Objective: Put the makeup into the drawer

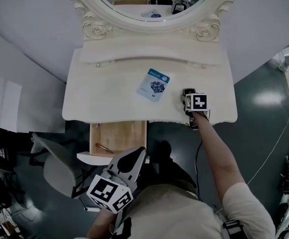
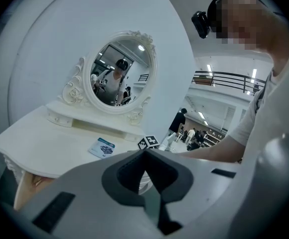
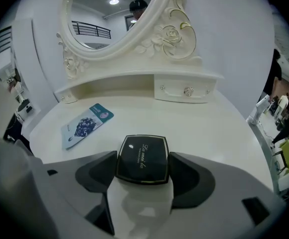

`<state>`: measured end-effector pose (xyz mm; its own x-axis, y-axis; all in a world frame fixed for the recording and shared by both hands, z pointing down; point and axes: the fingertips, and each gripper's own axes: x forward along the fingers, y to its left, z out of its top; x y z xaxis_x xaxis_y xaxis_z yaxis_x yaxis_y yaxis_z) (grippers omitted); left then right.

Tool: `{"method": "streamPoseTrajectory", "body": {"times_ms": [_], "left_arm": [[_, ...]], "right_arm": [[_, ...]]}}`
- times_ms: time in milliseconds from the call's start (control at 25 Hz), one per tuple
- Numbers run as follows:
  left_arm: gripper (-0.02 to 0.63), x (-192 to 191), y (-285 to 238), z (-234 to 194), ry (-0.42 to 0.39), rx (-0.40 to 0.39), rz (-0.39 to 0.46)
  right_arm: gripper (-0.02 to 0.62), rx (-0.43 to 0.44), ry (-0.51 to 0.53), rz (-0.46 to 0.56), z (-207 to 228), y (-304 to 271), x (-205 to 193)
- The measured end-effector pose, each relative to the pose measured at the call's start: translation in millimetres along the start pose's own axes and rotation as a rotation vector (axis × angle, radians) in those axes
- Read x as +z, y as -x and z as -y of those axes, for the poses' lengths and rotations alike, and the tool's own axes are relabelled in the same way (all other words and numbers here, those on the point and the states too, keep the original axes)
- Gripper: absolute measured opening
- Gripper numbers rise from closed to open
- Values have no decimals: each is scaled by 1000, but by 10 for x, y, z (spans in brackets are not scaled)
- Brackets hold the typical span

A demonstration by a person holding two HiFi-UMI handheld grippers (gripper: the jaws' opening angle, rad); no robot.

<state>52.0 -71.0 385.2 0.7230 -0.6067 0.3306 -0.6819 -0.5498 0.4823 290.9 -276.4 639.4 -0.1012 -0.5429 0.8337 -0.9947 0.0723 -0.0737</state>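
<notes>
White dressing table (image 1: pixel 109 93) — on its top lie a blue sachet (image 1: pixel 153 84) and a black compact (image 3: pixel 142 158).

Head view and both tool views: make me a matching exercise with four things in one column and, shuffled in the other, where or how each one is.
1. black compact
2. sheet mask packet
3. drawer
4. left tool

A. pulled open under the vanity top
B. jaws together, nothing held
C. lying flat on the vanity top, untouched
D. gripped by the right tool

Pairs: 1-D, 2-C, 3-A, 4-B
</notes>
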Motion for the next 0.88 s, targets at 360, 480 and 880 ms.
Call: {"method": "streamPoseTrajectory", "body": {"times_ms": [360, 480, 880], "left_arm": [[55, 77, 89, 34, -27, -7, 7], [55, 114, 136, 58, -24, -15, 28], [55, 150, 291, 75, -27, -38, 69]], "right_arm": [[327, 6, -1, 28, 7, 47, -13], [327, 21, -15, 69, 15, 176, 25], [327, 46, 32, 170, -94, 626, 161]]}}
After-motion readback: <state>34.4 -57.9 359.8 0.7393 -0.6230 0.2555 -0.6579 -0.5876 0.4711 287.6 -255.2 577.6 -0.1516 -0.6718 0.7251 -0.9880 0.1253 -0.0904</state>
